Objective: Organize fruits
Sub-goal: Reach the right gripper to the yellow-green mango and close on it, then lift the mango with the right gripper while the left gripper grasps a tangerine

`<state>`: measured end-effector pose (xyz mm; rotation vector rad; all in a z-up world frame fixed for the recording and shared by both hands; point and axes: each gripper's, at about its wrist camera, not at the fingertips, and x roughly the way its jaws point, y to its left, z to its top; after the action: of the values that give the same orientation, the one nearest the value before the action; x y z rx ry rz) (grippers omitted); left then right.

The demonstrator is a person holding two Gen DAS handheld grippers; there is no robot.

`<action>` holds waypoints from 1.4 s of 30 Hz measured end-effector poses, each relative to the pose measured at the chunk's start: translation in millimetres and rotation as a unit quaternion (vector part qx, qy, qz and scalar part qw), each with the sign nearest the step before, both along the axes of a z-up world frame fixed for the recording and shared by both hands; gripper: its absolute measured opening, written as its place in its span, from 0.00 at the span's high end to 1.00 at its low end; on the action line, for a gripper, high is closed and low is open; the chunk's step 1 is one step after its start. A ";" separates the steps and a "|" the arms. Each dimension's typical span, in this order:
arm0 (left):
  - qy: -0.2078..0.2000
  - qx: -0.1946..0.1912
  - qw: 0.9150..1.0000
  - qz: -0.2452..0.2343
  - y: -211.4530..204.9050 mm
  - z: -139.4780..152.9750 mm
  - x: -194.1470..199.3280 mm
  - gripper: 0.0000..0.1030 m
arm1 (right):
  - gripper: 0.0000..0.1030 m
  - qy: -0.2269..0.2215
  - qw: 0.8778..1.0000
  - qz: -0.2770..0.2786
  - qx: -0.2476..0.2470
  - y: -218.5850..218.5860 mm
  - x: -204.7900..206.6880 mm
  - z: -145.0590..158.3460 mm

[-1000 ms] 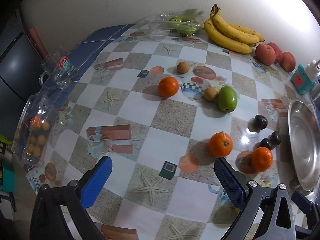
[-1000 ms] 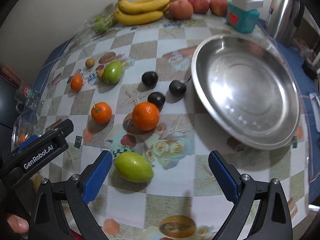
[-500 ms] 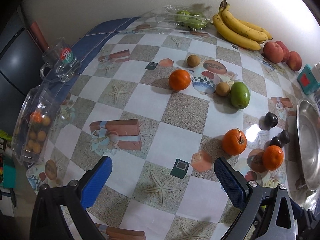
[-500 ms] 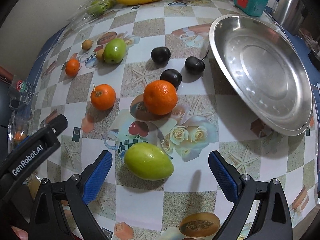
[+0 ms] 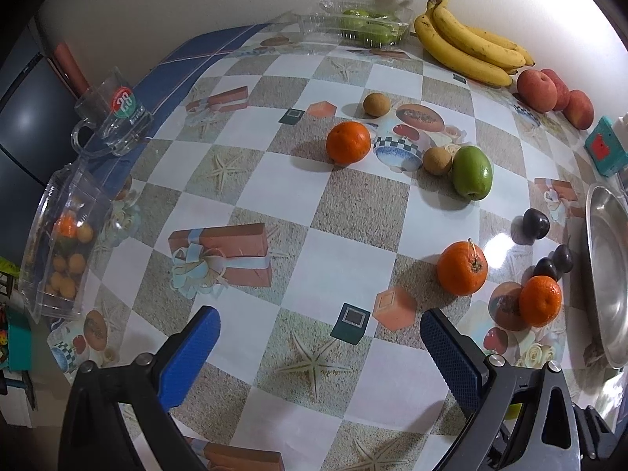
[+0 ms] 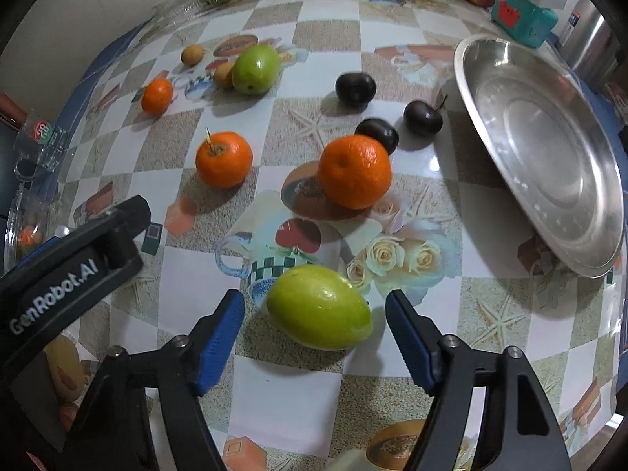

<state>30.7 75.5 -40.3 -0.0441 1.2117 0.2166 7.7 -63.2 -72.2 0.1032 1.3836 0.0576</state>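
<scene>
My right gripper is open, its blue fingers on either side of a green mango that lies on the table, with gaps on both sides. Beyond it sit an orange, a stemmed orange, three dark plums and a steel plate. My left gripper is open and empty above the patterned tablecloth. In its view are the stemmed orange, another orange, a second green mango and two small brown fruits.
Bananas, peaches and a clear box of green fruit line the back wall. A glass mug and a clear box of small oranges stand at the left edge. A teal box and a steel kettle stand behind the plate.
My right gripper has moved forward and down, so the green mango now lies between its fingers. My left gripper has drifted slightly; its view shifted a little.
</scene>
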 end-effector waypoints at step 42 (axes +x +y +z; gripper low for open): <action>0.006 -0.103 0.995 0.004 -7.6 3.5 22.4 0.01 | 0.47 -0.077 0.993 -0.081 0.046 -55.8 7.0 44.4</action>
<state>53.0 67.8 -36.7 -0.2289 1.2420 0.0984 14.7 -118.9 -27.8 0.2814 1.2148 -0.0061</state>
